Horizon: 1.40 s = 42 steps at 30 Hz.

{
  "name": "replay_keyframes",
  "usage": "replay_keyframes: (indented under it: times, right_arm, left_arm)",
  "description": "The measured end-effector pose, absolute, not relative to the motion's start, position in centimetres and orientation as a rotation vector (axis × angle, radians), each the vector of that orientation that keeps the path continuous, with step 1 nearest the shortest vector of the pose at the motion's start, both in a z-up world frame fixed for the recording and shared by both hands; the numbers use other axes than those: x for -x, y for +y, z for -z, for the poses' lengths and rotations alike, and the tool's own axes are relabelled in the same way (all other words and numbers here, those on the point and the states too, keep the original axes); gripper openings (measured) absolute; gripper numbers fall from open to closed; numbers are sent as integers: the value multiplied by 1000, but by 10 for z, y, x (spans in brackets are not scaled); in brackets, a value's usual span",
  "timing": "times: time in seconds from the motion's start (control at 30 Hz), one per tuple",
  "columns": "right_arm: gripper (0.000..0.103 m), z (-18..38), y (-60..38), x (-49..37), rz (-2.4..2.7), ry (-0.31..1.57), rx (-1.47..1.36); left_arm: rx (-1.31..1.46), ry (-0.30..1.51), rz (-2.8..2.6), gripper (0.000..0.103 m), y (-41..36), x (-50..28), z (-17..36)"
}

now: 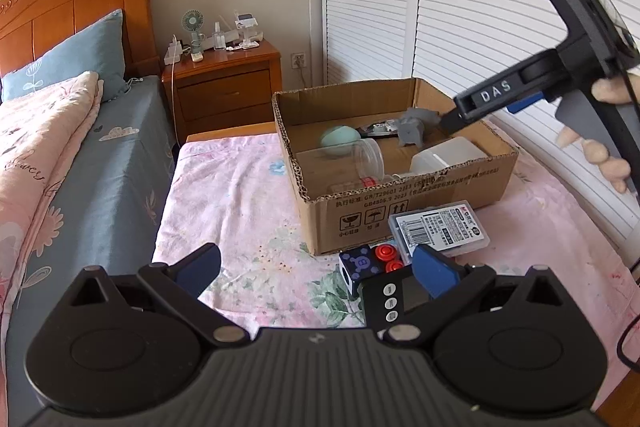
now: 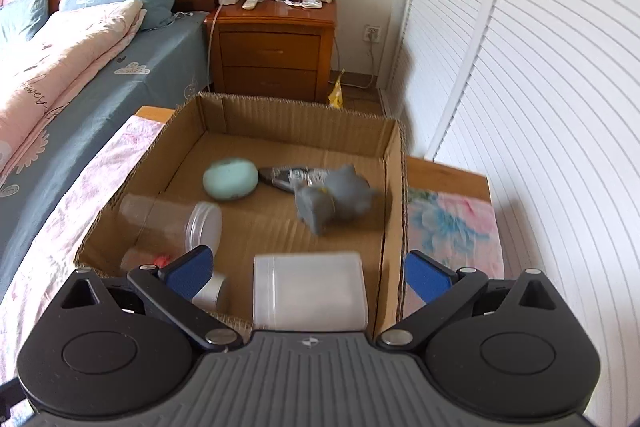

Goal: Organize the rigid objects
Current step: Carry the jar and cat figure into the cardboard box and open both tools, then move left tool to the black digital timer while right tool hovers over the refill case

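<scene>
grey figurine (image 2: 334, 197) lying loose in cardboard box (image 2: 394, 187), blurred, apparently just dropped. right gripper (image 2: 308, 273) spread wide, empty, above it. left gripper (image 1: 316, 273) spread over black timer (image 1: 394, 301) outside: next, close on it.

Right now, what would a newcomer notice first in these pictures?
Probably the open cardboard box on the pink floral cloth, holding a grey toy animal, a mint oval case and a clear jar on its side. The right gripper hangs open above it, holding nothing. A few small things wait outside the box's front wall.
</scene>
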State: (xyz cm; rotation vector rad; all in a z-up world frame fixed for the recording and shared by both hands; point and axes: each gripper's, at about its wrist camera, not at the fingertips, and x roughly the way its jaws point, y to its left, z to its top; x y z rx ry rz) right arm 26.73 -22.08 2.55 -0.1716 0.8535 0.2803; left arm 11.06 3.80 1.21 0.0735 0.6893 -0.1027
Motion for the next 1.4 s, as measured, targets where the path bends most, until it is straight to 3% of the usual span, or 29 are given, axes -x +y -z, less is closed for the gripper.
replay_keyframes:
  times: [0.3, 0.87, 1.4]
  right_arm:
    - [103, 10, -217, -219, -247, 912, 37]
    - [103, 56, -158, -219, -175, 921, 75]
    - [103, 66, -238, -211, -58, 938, -36]
  left_arm:
    - [-50, 692, 49, 102, 55, -110, -9]
    - [-3, 722, 10, 102, 85, -104, 4]
    - [-67, 766, 75, 102, 44, -115, 13]
